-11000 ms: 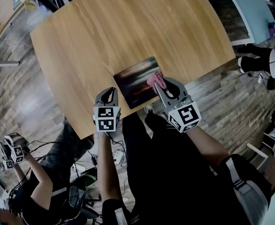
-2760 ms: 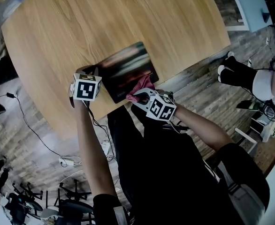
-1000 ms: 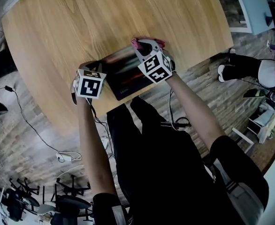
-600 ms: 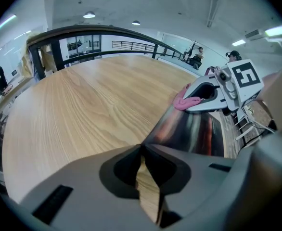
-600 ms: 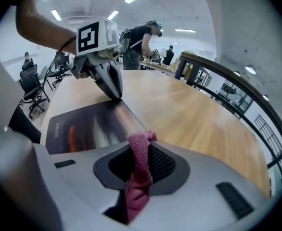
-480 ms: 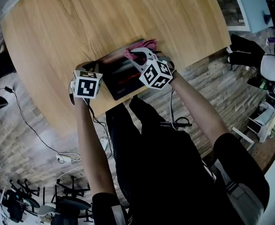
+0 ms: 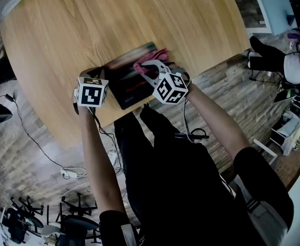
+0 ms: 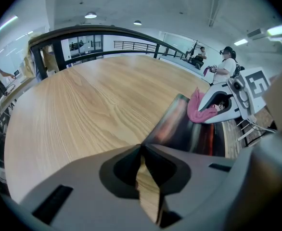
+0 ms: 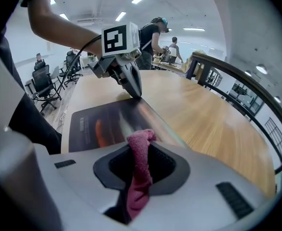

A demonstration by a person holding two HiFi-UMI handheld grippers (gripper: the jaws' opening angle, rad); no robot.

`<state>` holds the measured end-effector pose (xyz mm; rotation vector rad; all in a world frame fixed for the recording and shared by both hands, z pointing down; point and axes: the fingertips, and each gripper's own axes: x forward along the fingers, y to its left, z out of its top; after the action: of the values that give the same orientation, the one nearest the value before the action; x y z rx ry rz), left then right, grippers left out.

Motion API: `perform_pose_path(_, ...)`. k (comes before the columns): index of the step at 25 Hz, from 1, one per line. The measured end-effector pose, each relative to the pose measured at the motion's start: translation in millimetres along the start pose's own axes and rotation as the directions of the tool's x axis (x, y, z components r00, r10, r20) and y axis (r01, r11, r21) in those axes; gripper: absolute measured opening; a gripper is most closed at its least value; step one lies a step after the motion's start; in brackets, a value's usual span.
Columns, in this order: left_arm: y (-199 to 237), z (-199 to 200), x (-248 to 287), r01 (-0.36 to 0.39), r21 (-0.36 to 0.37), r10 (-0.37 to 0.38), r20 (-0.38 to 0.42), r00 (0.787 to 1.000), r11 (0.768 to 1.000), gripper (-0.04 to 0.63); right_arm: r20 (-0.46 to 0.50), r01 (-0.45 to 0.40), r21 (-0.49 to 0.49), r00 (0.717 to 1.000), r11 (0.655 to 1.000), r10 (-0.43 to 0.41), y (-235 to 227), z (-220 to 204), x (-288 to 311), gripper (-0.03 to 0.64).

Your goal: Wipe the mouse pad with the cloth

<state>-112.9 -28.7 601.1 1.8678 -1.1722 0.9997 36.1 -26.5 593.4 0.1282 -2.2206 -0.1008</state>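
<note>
Drags cloth [image 9: 140,150], clamped in right gripper [image 7: 144,66], back from mouse pad [image 7: 123,82] far edge to its middle: return stroke, wiping likely well along. Pins pad's left corner to table [image 7: 88,24] with left gripper [image 8: 142,147], jaws together.

A mouse pad [image 7: 123,83] lies on the table [image 7: 114,19], near the edge closest to the person. The left gripper [image 7: 101,73] touches the pad's left corner. The right gripper [image 7: 147,67] is over the pad's right half, pressing the cloth [image 7: 139,65] between its jaws onto the pad.
</note>
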Motion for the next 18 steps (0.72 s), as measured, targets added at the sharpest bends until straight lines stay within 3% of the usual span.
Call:
perform_pose_path(10, 0, 0, 0, -0.018, -0.004, 0.018, -0.005, 1.0, 1.0, 0.043, 0.002, -0.057, -0.028, 0.998, 0.998, 0.057, 33, -9, -13, 0.069)
perform_pose_path(18, 2, 0, 0, -0.026, -0.009, 0.026, -0.006, 1.0, 1.0, 0.043, 0.002, -0.125, -0.106, 0.992, 0.986, 0.126, 64, -17, -21, 0.069)
